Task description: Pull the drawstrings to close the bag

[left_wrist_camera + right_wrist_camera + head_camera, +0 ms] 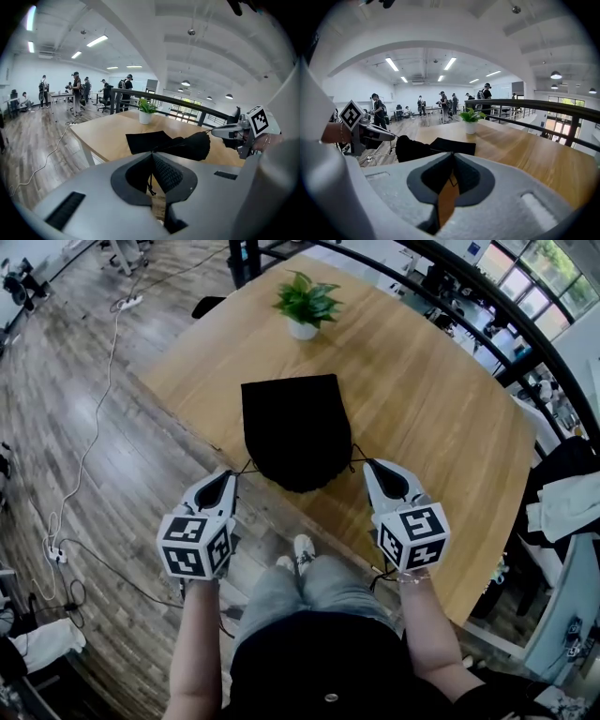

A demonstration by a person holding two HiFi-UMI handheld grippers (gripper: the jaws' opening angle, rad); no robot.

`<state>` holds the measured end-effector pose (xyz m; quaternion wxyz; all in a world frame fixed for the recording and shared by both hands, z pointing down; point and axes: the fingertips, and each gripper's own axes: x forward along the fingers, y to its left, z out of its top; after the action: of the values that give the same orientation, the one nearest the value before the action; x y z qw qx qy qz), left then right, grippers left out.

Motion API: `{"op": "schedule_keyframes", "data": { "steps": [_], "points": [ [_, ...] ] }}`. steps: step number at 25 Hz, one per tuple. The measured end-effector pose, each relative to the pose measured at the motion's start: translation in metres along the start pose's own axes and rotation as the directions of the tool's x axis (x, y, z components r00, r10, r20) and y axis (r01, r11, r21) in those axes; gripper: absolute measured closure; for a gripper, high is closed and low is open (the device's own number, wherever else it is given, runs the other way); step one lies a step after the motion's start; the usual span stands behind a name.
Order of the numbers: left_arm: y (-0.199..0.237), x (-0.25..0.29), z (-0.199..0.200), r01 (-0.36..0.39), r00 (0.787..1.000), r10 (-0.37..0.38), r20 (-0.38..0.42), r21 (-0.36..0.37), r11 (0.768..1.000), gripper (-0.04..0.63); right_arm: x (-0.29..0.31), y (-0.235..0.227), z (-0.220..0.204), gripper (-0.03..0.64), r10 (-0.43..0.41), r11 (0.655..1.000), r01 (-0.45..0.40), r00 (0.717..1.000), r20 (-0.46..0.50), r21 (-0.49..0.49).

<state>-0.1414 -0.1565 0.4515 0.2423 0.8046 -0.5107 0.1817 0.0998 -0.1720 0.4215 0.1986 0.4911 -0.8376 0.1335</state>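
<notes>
Your left gripper and right gripper each sit clamped on a drawstring of the black bag lying on your side of the potted plant, so an uneven tug could slip a cord or drag the bag.

No word, number, brand name or sign can be read in any view. The only printed marks are black-and-white square code patterns. They sit on the faces of the white marker cube of the left hand-held gripper and on the second white marker cube of the right hand-held gripper, and they hold no letters or digits.
</notes>
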Motion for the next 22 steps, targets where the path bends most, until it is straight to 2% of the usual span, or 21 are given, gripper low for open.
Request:
{"op": "schedule_keyframes", "data": {
  "steps": [22],
  "points": [
    [0.008, -0.04, 0.038, -0.062, 0.989, 0.061, 0.137, 0.003, 0.998, 0.577, -0.039, -0.02, 0.046, 0.604, -0.082, 0.997, 0.083, 0.989, 0.122, 0.0]
  ]
}}
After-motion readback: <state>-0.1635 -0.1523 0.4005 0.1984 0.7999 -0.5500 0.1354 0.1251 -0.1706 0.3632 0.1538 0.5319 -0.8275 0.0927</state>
